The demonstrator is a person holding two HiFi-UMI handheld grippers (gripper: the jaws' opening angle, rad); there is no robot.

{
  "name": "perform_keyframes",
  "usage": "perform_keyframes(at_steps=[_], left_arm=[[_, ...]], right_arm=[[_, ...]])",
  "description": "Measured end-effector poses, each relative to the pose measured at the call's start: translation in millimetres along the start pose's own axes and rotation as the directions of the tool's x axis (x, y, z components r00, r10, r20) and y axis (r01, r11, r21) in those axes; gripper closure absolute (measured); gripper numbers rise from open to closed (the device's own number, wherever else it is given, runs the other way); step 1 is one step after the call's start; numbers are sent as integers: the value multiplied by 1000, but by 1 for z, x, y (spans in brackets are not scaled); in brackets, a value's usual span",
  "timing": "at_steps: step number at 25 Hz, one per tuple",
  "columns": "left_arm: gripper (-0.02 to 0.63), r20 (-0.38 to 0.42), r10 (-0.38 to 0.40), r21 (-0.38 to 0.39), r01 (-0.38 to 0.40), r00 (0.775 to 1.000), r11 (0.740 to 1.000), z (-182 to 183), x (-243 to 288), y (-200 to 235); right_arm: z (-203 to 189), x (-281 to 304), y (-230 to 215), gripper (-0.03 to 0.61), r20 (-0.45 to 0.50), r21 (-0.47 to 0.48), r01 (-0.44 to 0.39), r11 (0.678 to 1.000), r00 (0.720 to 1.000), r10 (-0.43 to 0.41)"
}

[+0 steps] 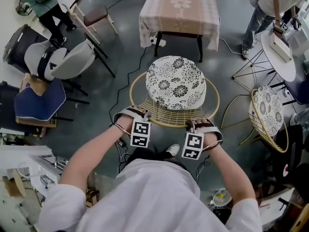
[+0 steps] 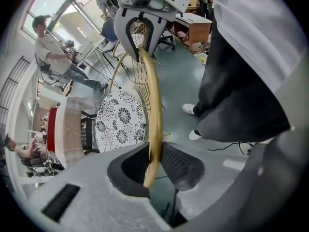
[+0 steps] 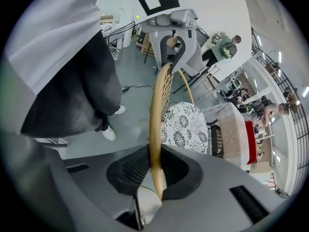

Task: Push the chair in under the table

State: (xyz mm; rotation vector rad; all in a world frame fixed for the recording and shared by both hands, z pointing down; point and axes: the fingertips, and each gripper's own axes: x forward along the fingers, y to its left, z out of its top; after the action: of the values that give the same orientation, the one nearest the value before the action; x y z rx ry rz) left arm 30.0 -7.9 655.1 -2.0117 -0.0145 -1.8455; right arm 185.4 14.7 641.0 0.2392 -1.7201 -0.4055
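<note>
Your forearms reach down from the white shirt, each hand around a gripper with its marker cube facing up. Your left gripper (image 1: pixel 138 116) is clamped on the chair (image 1: pixel 169 114): in the left gripper view the gold top rail of the wire back runs straight between the two dark pads (image 2: pixel 179 164), which press on it from either side. Your right gripper (image 1: pixel 200 125) grasps the same rail further along, and in the right gripper view the gold tube passes through the jaws with both pads tight against it. Both grippers point steeply down at the rail, one toward each end of the curved back.

You have the chair directly in front of you, its back toward you. Its round cushion (image 1: pixel 176 82), white with black flowers, lies on the seat. Beyond it stands the table (image 1: pixel 179 8) under a pale pink cloth. The seat sits just short of the table's near edge, not yet beneath it. A second chair (image 1: pixel 268 115) with the same cushion stands off to your right on the grey floor.
</note>
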Motion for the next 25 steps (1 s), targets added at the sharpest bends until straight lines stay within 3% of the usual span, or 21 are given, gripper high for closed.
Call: perform_keyframes(at_steps=[7,14,25], left_arm=[[538,-15,-75,-9,75,997,997,-3,2,2],[537,-48,-50,-15,49,998,999,-16,5,19],[537,-30,-35,-18,34,999,999,-35,20,74]], right_arm=[[1,2,-4,529,7,31,-17,999,1000,17],[7,7,-19,529,15,48,-22,999,1000,21],[-1,29,-72,529,-18,59,-11,998,1000,12]])
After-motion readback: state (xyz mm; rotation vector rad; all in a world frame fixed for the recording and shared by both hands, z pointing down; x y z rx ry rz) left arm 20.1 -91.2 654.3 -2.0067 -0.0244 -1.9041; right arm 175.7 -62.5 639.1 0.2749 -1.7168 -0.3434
